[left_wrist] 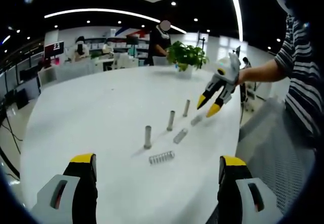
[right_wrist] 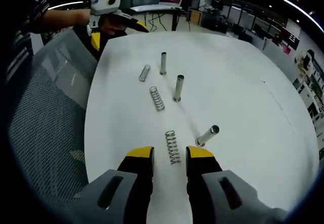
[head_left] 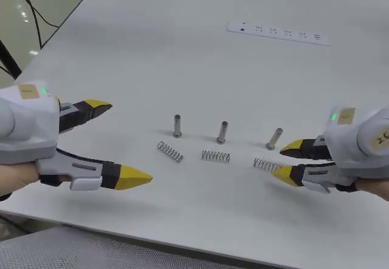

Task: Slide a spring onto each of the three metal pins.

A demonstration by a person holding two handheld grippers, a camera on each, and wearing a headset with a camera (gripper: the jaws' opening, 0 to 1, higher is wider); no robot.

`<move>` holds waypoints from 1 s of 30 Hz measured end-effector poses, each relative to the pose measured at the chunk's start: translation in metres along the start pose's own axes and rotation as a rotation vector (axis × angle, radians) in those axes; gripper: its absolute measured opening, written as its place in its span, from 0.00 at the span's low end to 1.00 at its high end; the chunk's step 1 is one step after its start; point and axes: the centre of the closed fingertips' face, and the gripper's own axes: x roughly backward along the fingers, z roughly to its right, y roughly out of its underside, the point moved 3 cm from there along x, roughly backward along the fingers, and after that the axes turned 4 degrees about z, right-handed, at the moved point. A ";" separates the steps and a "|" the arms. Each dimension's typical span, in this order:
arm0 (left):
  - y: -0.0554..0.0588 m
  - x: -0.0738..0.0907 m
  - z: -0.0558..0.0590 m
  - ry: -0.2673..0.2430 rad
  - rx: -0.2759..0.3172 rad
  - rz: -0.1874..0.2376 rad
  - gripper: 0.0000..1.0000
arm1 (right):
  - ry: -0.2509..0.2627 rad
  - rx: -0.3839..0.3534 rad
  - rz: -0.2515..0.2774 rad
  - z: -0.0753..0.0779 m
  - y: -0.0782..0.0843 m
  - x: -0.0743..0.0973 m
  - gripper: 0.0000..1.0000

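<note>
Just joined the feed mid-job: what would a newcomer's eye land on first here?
Three metal pins sit in a row on the table: left pin and middle pin upright, right pin leaning, a loose spring lying before each. The right gripper holds its open jaws at one end of the right spring; the left gripper hangs wide open at the left.

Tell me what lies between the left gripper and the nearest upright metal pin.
A loose coiled steel spring, lying on the white table between left gripper and pin, per the left gripper view.
</note>
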 end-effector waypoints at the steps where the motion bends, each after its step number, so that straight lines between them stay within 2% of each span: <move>1: 0.001 0.000 0.001 0.002 -0.005 -0.005 0.98 | 0.000 0.014 -0.010 0.000 0.001 -0.001 0.22; 5: 0.001 0.000 0.003 0.008 -0.011 -0.015 0.98 | -0.004 0.026 -0.017 0.002 0.002 -0.003 0.20; 10: -0.006 0.002 0.003 0.012 0.005 0.010 0.98 | -0.014 0.081 -0.053 0.005 0.008 -0.009 0.13; 20: -0.006 0.003 0.001 0.016 -0.002 0.004 0.98 | -0.030 0.098 -0.091 0.006 0.014 -0.018 0.14; 30: -0.014 0.005 0.001 0.011 -0.015 0.015 0.98 | -0.039 0.116 -0.107 0.006 0.016 -0.020 0.10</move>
